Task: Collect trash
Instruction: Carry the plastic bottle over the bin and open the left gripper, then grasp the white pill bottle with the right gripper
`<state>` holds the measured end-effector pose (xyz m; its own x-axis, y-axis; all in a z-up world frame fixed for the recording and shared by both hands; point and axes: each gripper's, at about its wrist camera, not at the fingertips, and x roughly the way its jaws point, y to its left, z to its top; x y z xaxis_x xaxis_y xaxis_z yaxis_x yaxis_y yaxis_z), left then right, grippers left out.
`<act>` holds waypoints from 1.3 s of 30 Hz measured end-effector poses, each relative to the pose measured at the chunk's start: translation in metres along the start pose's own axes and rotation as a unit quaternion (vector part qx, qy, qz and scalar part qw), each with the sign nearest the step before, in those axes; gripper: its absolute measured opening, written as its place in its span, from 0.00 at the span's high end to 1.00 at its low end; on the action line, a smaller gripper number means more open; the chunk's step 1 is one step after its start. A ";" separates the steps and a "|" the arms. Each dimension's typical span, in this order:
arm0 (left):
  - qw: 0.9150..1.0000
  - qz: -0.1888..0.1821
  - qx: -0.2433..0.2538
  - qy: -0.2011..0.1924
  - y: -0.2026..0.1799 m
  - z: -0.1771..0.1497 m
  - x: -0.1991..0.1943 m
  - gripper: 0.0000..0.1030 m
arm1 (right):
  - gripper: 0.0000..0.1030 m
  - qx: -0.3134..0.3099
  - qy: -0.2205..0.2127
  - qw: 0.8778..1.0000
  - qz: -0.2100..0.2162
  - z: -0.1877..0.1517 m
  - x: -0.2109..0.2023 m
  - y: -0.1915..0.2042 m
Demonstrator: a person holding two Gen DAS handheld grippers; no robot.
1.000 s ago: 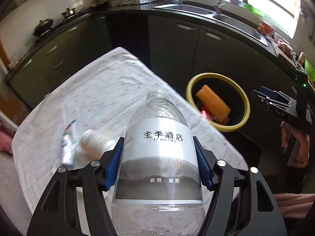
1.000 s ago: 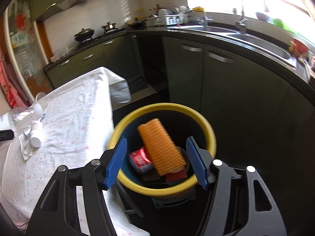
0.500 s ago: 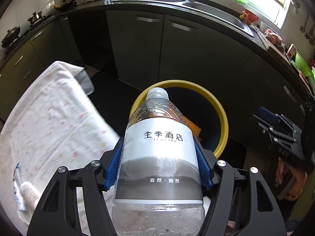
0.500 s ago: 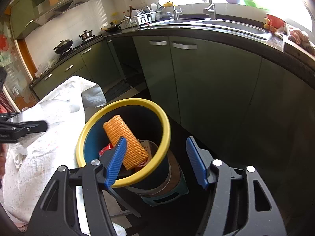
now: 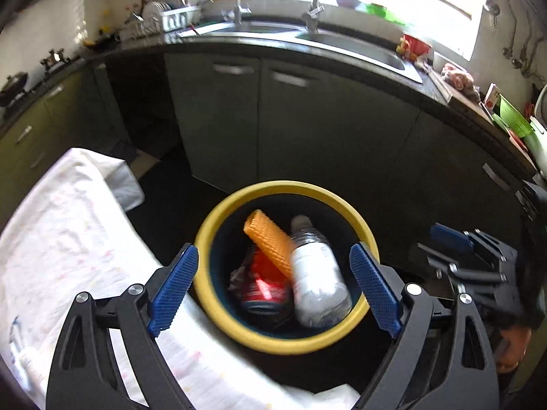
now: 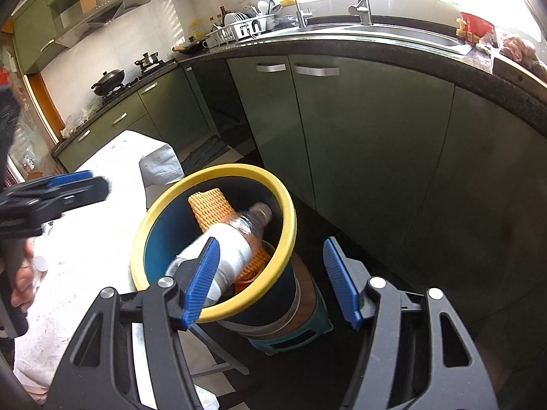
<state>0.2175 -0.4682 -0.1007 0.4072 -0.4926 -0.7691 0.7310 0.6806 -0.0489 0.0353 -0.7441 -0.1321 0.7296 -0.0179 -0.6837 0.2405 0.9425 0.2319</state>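
Item: plastic bottle (image 5: 316, 275), lying in the yellow-rimmed bin (image 5: 239, 328), neck toward 12 o'clock; your left gripper (image 5: 273, 285) above it, jaws just opened, nothing between; right gripper (image 6: 273, 278) apart, empty; remaining trash on table (image 5: 68, 239), 9 o'clock, nearer your left.

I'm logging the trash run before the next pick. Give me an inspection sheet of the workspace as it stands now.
Surface: table under a white cloth, beside the bin.
Job's things: clear water bottle lying in the yellow-rimmed bin against an orange ribbed packet and a red wrapper.
Clutter: small white items left on the cloth, too blurred to name.
Grippers: left tongs open above the bin, jaws have just been opening, nothing between them; right tongs open, empty.
Cables: nothing seen.
Surroundings: green cabinets, sink, dish rack, wok on stove.
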 end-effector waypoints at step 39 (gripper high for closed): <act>0.957 0.128 -0.239 -0.101 0.196 -0.295 -0.244 0.05 | 0.47 -0.341 0.200 0.886 0.242 -0.018 0.096 0.419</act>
<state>0.1001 -0.0549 -0.1104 0.6719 -0.3382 -0.6589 0.2788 0.9397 -0.1981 0.1948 -0.3448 -0.1125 0.3238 0.4350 -0.8402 -0.5812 0.7922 0.1862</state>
